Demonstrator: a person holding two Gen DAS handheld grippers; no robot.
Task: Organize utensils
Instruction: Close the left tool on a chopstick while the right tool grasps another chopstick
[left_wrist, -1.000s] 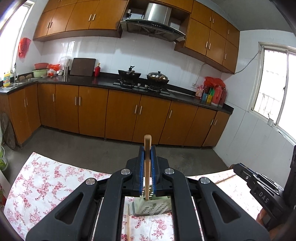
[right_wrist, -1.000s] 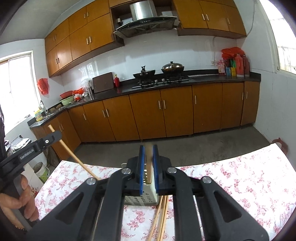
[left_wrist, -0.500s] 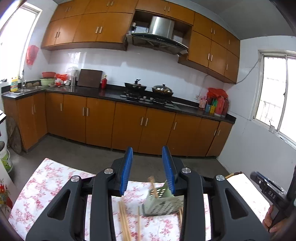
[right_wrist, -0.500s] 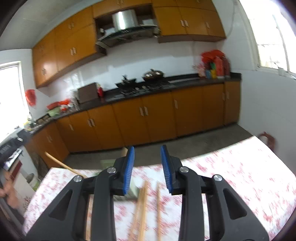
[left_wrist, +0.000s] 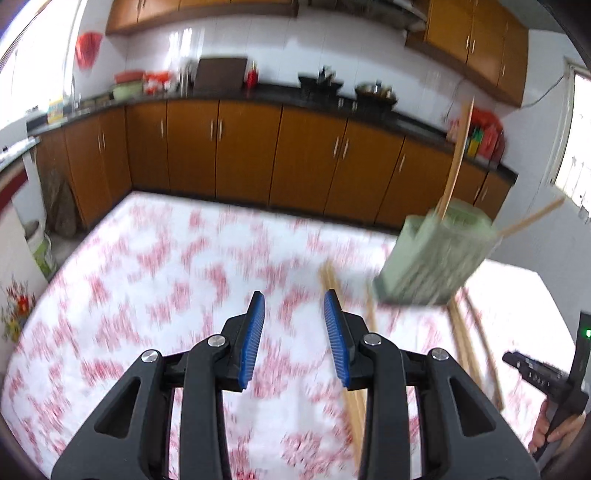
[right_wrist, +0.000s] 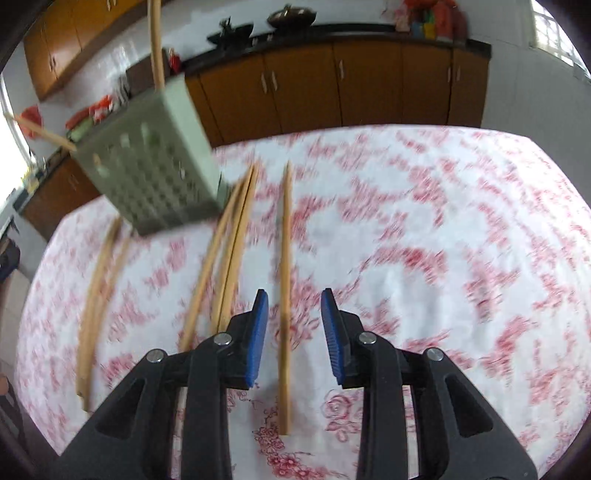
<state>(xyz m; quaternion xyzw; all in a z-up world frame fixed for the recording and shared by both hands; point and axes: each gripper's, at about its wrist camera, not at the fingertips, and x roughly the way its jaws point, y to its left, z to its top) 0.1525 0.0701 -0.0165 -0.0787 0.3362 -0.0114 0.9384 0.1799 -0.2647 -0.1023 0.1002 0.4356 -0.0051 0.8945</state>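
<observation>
I see the floral tablecloth (right_wrist: 424, 229) filling most of both views. The pale green perforated utensil holder (right_wrist: 155, 162) stands at upper left of the right wrist view, two chopsticks poking out of it. Loose chopsticks (right_wrist: 236, 236) lie on the cloth below it. My right gripper (right_wrist: 294, 325) is spread, one chopstick (right_wrist: 284, 295) lying on the cloth between its pads, untouched. My left gripper (left_wrist: 294, 332) is also spread over bare cloth, nothing between.
</observation>
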